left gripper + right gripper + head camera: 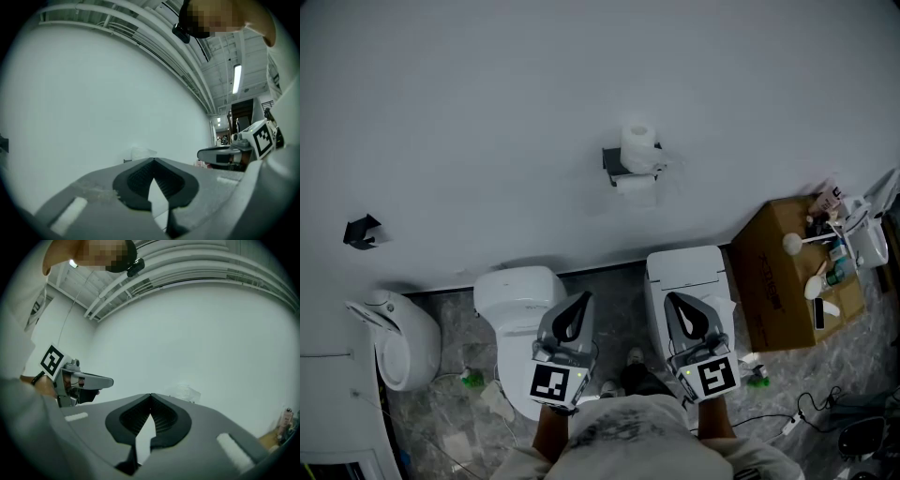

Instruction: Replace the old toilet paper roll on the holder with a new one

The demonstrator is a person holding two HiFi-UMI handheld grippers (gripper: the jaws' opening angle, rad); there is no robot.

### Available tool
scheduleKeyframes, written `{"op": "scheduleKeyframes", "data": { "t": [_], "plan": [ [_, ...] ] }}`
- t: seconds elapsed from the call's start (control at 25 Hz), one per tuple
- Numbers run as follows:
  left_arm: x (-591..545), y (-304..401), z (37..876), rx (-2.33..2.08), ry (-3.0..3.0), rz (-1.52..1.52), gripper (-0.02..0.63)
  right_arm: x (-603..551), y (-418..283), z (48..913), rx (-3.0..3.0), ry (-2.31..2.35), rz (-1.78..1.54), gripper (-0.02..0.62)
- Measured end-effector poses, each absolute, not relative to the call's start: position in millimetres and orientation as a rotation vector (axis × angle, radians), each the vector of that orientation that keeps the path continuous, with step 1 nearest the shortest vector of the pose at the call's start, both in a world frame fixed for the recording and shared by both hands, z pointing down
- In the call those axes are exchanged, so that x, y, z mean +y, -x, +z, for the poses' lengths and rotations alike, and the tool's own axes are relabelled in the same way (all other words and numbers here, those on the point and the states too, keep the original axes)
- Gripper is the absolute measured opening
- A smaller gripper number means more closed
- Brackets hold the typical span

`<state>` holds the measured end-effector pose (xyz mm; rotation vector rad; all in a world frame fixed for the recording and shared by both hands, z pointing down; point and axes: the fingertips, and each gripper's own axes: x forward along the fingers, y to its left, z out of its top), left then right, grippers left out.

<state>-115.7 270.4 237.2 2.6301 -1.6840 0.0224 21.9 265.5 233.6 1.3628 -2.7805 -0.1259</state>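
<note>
No words or numbers can be read anywhere. The cardboard box (769,281), to the lower right of the toilet paper holder (619,167), has dark print on its side, too small to make out. Below the holder, the left gripper (581,300) and right gripper (672,300) carry only black-and-white square markers (558,382), no letters.

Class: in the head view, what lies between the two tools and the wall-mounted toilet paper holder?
Head view: above the left tool and right tool, a grey stone floor strip, then bare white wall up to the black holder.
</note>
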Motion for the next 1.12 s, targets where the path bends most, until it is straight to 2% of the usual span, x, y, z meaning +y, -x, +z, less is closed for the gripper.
{"op": "scheduleKeyframes", "data": {
  "t": [0.56, 1.12],
  "plan": [
    [194.8, 77.1, 253.4, -1.756, -2.552, 0.122, 0.002, 175.3, -60.6, 254.7, -2.818, -1.272, -0.047, 0.002],
    [121.4, 83.8, 296.8, -1.733, -2.51, 0.162, 0.002, 103.9, -54.4, 297.0, -2.775, -1.245, 0.022, 0.0]
  ]
}}
